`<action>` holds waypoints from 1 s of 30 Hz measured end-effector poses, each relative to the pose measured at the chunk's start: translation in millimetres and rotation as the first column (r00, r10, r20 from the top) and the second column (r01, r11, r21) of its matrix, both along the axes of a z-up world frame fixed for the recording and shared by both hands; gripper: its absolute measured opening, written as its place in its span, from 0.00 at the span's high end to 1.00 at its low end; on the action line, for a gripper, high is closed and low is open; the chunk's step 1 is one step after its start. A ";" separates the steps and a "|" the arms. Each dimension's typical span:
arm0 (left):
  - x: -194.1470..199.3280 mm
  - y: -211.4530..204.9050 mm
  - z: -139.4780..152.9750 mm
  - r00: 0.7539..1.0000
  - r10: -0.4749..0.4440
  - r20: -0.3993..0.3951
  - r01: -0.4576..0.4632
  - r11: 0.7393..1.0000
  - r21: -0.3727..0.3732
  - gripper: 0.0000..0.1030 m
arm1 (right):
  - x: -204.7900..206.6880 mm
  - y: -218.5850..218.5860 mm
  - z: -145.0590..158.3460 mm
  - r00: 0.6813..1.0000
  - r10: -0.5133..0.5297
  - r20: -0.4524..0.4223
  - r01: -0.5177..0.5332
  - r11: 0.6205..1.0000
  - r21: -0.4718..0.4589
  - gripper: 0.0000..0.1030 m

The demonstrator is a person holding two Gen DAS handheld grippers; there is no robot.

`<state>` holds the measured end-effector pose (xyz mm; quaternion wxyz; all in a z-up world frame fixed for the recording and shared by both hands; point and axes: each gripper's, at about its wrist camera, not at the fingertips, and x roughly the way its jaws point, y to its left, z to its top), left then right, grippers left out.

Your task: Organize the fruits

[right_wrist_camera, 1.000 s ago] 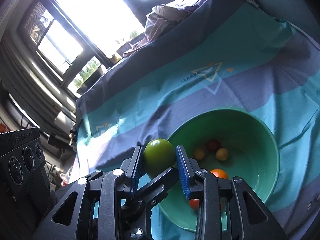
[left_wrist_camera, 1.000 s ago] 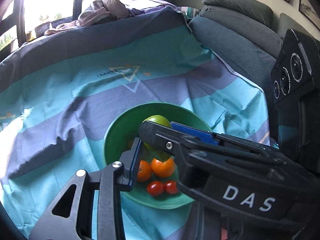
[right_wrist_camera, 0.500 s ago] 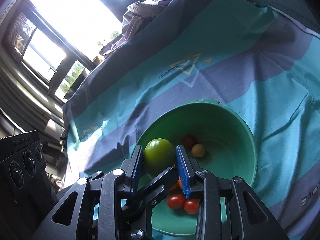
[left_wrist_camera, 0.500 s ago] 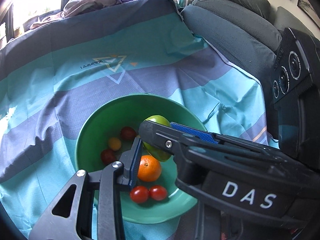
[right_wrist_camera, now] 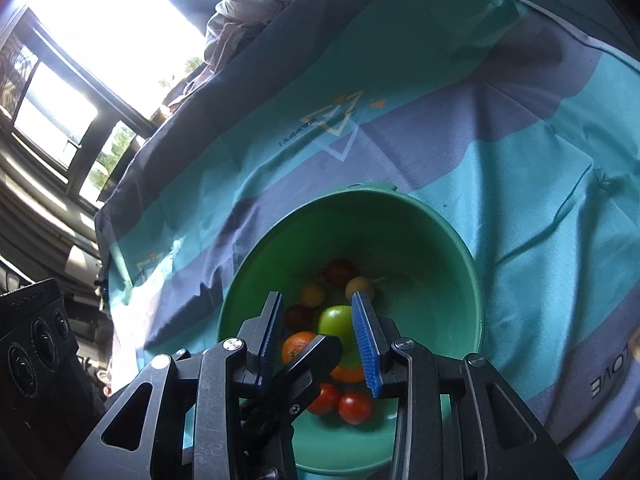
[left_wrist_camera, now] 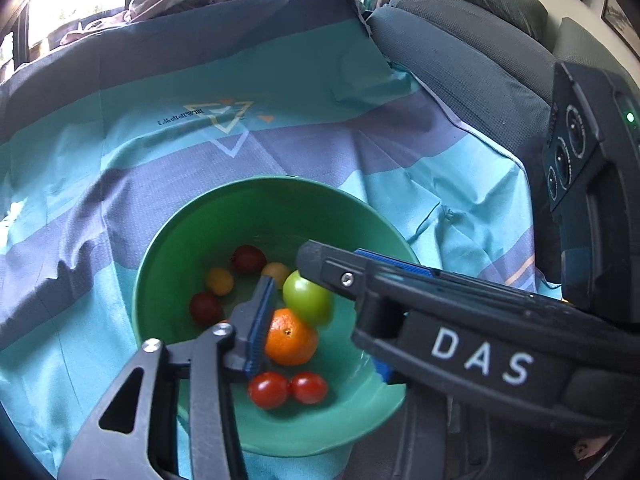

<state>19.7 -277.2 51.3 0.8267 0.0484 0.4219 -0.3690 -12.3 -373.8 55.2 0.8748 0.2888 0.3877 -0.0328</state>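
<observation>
The green bowl (right_wrist_camera: 440, 264) held cherry tomatoes (right_wrist_camera: 355, 407), an orange (left_wrist_camera: 291, 336) and a green fruit (right_wrist_camera: 335, 321); my right fingers (right_wrist_camera: 362, 336) stood spread; left fingers' (left_wrist_camera: 262, 320) state unclear, one hidden.

Opened wide now: right gripper (right_wrist_camera: 322, 330), blue pads no longer pressing the green fruit (right_wrist_camera: 336, 322). Dropped out of the grip and into the green bowl (right_wrist_camera: 460, 292), resting against the orange (left_wrist_camera: 291, 336) (lower centre of both frames). Nearer and fuller in view, the bowl's cherry tomatoes.
</observation>
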 end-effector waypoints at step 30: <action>-14.4 83.4 34.8 0.981 0.179 0.081 -0.179 0.984 -0.011 0.28 | -17.2 52.6 43.4 0.997 -0.064 0.038 0.073 0.939 -0.335 0.51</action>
